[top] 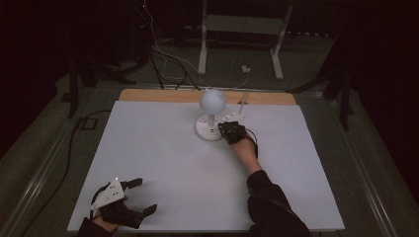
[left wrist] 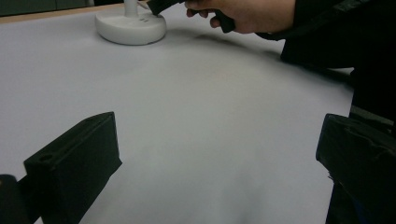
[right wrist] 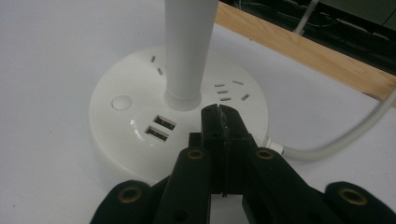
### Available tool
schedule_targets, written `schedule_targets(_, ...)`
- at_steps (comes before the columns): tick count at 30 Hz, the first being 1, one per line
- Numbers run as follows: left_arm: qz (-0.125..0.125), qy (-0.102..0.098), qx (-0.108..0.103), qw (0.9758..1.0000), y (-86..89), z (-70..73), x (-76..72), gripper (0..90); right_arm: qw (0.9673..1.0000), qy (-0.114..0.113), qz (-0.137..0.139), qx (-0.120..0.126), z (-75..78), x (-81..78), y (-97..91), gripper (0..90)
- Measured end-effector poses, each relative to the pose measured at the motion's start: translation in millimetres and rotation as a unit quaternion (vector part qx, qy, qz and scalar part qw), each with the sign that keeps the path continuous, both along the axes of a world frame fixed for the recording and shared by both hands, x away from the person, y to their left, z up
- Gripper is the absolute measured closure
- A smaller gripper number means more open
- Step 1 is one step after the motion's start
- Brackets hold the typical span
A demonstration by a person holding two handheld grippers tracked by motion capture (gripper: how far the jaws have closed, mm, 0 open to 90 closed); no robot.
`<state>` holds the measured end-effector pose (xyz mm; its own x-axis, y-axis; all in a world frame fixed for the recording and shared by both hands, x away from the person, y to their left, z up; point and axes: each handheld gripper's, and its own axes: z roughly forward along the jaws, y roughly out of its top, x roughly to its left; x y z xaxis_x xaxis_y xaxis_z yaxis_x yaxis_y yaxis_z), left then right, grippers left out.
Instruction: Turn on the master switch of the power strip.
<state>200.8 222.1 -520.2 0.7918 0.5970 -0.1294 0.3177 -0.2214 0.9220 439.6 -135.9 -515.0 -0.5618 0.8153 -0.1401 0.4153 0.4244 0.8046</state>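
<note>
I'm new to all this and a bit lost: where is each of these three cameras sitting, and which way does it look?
High view: above the person's side, looking forward and down on the table; forearms, left gripper, right gripper at the lamp.
Left gripper view: rides the left gripper, looking across the table between its open jaws; the right hand shows.
Right gripper view: rides the right gripper, jaws shut, at the lamp's base.
All share the lamp.

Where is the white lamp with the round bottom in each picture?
High view: the lamp stands near the table's far edge, a little right of the middle, beside the right gripper.
Left gripper view: its round base sits at the top left.
Right gripper view: the base is in the middle, with its stem going up, just past the shut fingers.
Shared landmark: the round base.
</note>
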Motion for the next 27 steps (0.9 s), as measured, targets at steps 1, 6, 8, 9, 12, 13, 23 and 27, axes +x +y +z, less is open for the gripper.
schedule_targets(1,0.0,0.0,0.0,1.0,-0.2,-0.1,0.0,0.1,1.0,0.0,0.001,-0.001,0.0,0.0,0.2,90.0)
schedule_targets(6,-0.001,0.001,0.001,1.0,-0.9,-0.3,-0.2,0.1,1.0,-0.003,-0.002,-0.001,-2.2,-0.8,0.0,90.0)
schedule_targets(8,-0.001,0.001,0.002,1.0,-0.8,-0.4,0.0,0.1,1.0,-0.003,0.0,-0.008,-1.8,-0.7,0.9,90.0)
schedule_targets(9,-0.001,0.001,0.002,1.0,-0.8,-0.5,0.0,0.1,0.9999,-0.005,-0.001,-0.011,-1.9,-1.2,1.9,90.0)
schedule_targets(12,-0.001,0.001,0.001,1.0,-0.8,-0.4,-0.1,0.1,0.9998,-0.005,0.003,-0.018,-1.5,-1.0,2.5,90.0)
schedule_targets(13,-0.001,0.002,0.001,1.0,-0.8,-0.5,0.0,0.1,0.9998,-0.005,0.003,-0.018,-1.5,-1.0,2.5,90.0)
schedule_targets(23,-0.003,0.003,0.003,1.0,-0.7,-0.8,0.7,0.1,0.9997,0.02,0.003,-0.012,1.1,3.2,1.1,90.0)
schedule_targets(27,-0.003,0.003,0.002,1.0,-0.5,-0.8,0.6,0.1,0.9996,0.023,0.0,-0.014,1.1,3.6,2.2,90.0)
